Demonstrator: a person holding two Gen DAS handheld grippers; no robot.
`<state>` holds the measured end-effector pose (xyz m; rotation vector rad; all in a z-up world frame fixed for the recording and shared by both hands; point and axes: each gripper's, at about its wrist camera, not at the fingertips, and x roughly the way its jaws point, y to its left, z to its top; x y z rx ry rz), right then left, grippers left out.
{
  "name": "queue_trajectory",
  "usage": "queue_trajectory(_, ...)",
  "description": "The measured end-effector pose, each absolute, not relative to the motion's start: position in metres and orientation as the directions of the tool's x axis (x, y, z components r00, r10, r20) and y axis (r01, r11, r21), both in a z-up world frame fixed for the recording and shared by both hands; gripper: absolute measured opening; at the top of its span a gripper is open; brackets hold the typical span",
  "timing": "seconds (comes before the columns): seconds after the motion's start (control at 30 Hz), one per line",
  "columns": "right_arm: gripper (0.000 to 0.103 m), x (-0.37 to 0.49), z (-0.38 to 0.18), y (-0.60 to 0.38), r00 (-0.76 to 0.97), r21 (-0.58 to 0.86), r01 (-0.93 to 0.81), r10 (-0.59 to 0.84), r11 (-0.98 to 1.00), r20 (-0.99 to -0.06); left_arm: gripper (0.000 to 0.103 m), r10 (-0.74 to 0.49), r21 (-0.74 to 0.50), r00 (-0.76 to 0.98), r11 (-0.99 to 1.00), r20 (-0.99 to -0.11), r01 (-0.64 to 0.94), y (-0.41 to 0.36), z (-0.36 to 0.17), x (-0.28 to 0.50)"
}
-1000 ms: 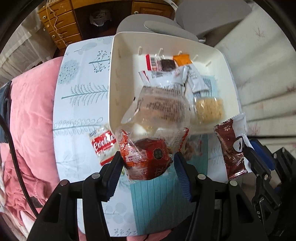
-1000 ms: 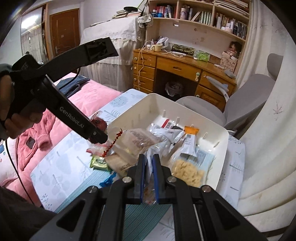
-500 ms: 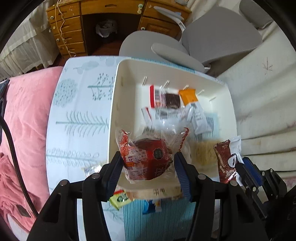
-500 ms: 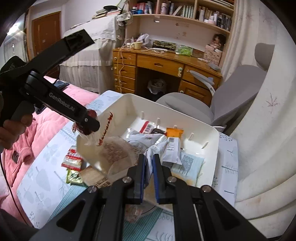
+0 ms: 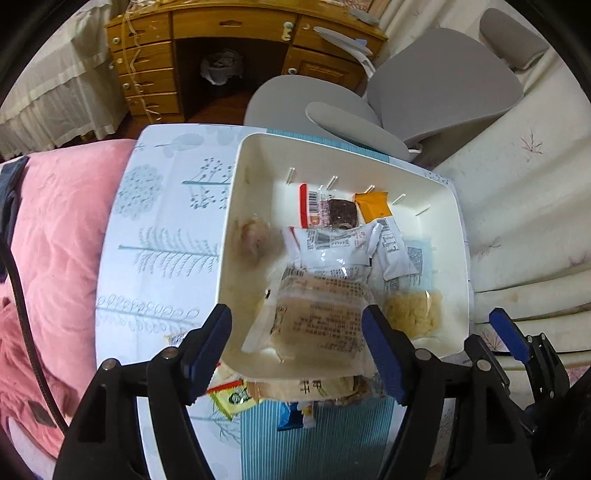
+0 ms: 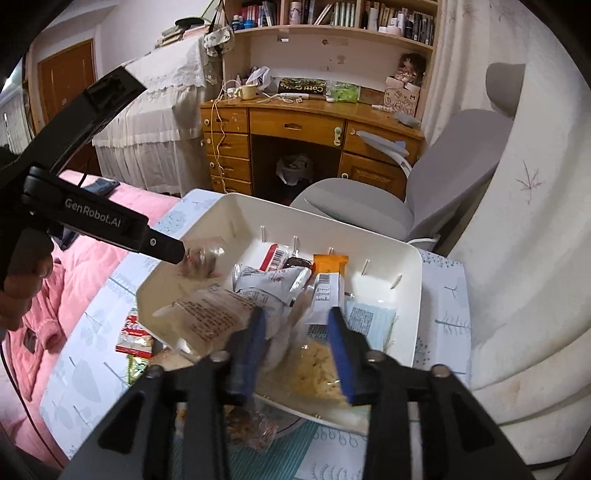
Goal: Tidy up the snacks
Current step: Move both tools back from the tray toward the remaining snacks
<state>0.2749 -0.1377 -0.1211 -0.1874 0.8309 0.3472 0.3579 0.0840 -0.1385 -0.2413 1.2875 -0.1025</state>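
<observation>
A white bin [image 5: 236, 206] holds several snack packs, with a clear pack of pale cake [image 5: 317, 317] on top. My left gripper [image 5: 297, 347] hangs over the bin's near edge with its jaws opening and nothing between them. The red snack pack [image 5: 255, 240] shows as a blur at the bin's left wall, just below the left gripper's tip [image 6: 166, 251]. My right gripper [image 6: 297, 332] is over the bin's [image 6: 417, 295] near right side, jaws opening. A blurred pale packet [image 6: 282, 341] sits loose between its pads.
Loose packs lie on the patterned table by the bin: a red and white one [image 6: 135, 332], a green-yellow one [image 5: 232, 398], a blue one [image 5: 291, 417]. A pink quilt [image 5: 55, 240] lies left. A grey chair [image 5: 424, 92] and a wooden desk [image 5: 236, 33] stand beyond.
Both grippers moved over the bin. The left jaws widened and let the red pack drop. The right jaws, shut before, have parted and the brown pack has slipped out.
</observation>
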Motion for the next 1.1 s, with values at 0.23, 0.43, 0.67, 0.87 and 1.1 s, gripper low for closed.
queue_trajectory(0.23, 0.039, 0.254, -0.108, -0.149, 0.611, 0.017, -0.378, 0.264, 0.926, -0.746, 0.076, -0.173, -0.221, 0.298, 0.966, -0.939, -0.137, 0.085, -0.124, 0.315)
queue_trajectory(0.43, 0.046, 0.23, -0.099, -0.161, 0.607, 0.06, -0.394, 0.309, 0.917, -0.732, 0.076, -0.153, -0.228, 0.317, 0.95, -0.936, -0.214, 0.088, -0.119, 0.269)
queue_trajectory(0.67, 0.047, 0.203, -0.103, -0.175, 0.573, 0.121, -0.404, 0.355, 0.907, -0.739, 0.076, -0.167, -0.282, 0.356, 0.912, -0.919, -0.299, 0.091, -0.124, 0.207)
queue_trajectory(0.87, 0.047, 0.186, -0.116, -0.184, 0.525, 0.206, -0.381, 0.394, 0.902, -0.754, 0.076, -0.15, -0.268, 0.333, 0.901, -0.931, -0.34, 0.088, -0.138, 0.167)
queue_trajectory(1.1, 0.048, 0.17, -0.145, -0.186, 0.453, 0.287, -0.325, 0.415, 0.901, -0.789, 0.076, -0.12, -0.239, 0.325, 0.903, -0.938, -0.358, 0.093, -0.152, 0.141)
